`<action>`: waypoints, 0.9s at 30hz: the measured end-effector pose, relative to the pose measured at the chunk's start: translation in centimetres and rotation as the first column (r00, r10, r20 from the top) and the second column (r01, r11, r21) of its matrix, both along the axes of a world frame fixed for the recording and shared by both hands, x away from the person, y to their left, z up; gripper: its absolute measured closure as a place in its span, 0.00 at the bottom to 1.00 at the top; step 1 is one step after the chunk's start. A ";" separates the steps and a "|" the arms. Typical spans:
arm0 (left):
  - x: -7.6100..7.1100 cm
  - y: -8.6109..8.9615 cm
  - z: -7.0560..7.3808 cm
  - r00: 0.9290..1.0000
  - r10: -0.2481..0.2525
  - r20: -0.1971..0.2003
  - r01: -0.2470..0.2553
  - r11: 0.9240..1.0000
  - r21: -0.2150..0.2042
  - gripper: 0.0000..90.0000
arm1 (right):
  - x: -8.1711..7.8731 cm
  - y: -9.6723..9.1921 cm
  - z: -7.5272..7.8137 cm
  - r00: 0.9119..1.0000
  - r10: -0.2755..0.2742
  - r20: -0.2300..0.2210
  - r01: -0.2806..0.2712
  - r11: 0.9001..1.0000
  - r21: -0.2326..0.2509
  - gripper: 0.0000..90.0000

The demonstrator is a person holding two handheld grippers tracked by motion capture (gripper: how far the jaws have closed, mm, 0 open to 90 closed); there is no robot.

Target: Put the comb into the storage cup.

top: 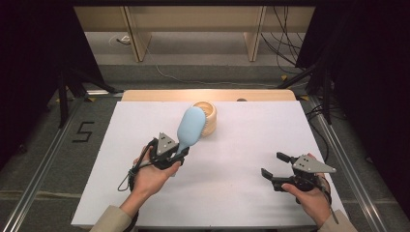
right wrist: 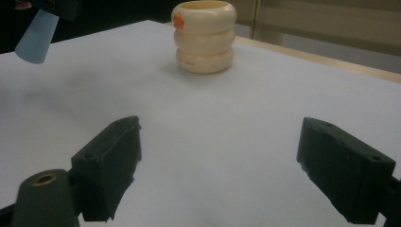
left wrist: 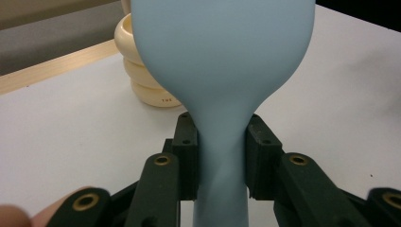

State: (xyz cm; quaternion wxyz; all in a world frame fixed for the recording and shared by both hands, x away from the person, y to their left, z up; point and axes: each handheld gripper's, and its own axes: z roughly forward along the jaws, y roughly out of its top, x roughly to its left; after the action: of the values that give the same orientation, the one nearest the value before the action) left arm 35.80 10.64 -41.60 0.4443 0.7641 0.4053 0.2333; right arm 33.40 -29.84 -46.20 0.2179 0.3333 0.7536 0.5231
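My left gripper (top: pixel 181 151) is shut on the handle of a light blue brush (top: pixel 189 128), held up over the white table (top: pixel 232 159) with its broad head pointing toward the far edge. Up close, both black pads press the narrow blue neck of the brush (left wrist: pixel 222 71). A cream ribbed cup (top: pixel 209 117) stands just behind the brush head, at the table's far middle; the same cup (right wrist: pixel 204 35) stands upright ahead of my right gripper (right wrist: pixel 220 163). My right gripper (top: pixel 273 165) is open near the table's front right, nothing between its jaws.
The white board lies on a wooden tabletop (top: pixel 208 94) whose edge shows at the back. Black stands and cables (top: pixel 290 48) flank the table on the floor. A floor marking "5" (top: pixel 83 131) lies at the left.
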 end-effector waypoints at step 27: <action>-0.6 -1.6 0.0 0.999 -0.031 0.017 0.031 0.999 -0.028 0.77 | 0.0 0.4 0.0 1.000 0.008 0.000 -0.008 1.000 0.003 0.17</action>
State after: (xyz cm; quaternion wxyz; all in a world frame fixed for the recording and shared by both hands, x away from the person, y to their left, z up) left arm 35.15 9.00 -41.65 0.4618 0.7620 0.3929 0.2271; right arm 33.43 -29.47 -46.15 0.2150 0.3306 0.7542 0.5250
